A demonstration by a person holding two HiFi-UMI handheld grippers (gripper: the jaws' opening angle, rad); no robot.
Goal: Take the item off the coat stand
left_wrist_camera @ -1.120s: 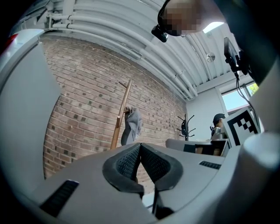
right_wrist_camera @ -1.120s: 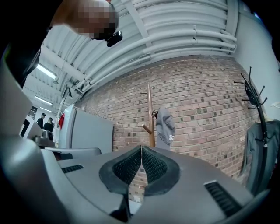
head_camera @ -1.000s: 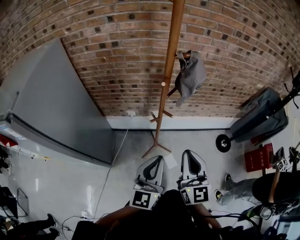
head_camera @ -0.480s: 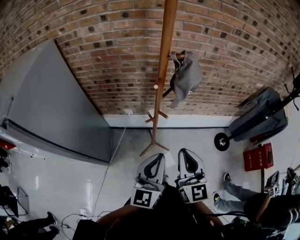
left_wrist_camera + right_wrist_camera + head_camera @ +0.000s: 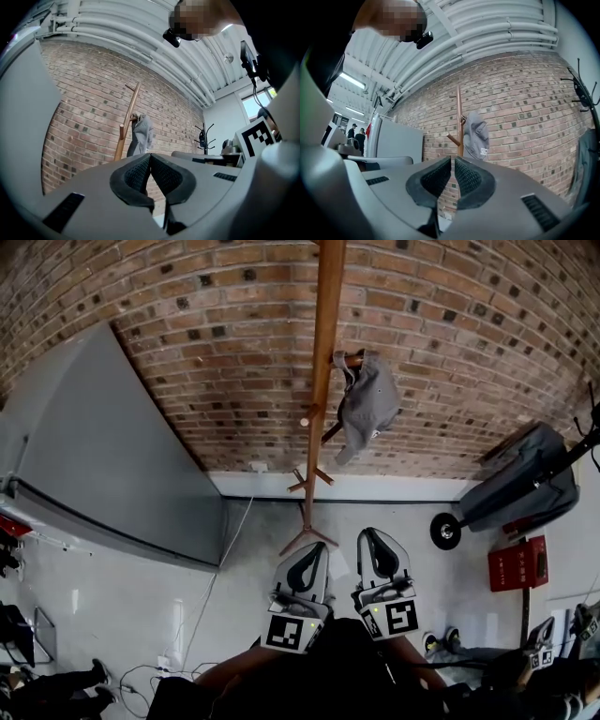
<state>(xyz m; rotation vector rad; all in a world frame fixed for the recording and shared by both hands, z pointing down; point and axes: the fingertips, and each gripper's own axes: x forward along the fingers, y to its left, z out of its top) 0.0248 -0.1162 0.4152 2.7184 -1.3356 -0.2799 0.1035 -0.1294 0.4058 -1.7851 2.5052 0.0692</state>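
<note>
A grey cap (image 5: 366, 404) hangs on a peg of the wooden coat stand (image 5: 323, 362) in front of the brick wall. The cap (image 5: 476, 136) also shows in the right gripper view, and the cap (image 5: 141, 133) in the left gripper view, beside the stand's pole (image 5: 127, 122). Both grippers are held side by side low in the head view, well short of the stand. My left gripper (image 5: 309, 559) is shut with nothing in it. My right gripper (image 5: 373, 542) is shut and empty too.
A large grey panel (image 5: 103, 456) leans at the left. A dark wheeled cart (image 5: 520, 479) stands at the right, with a red box (image 5: 517, 563) near it. A black coat rack (image 5: 581, 91) stands by the wall at far right. Cables lie on the floor (image 5: 202, 634).
The stand and cap have shifted slightly left in the head view. Both grippers have edged forward toward the stand. The other person at the lower right has moved further down and out of view.
</note>
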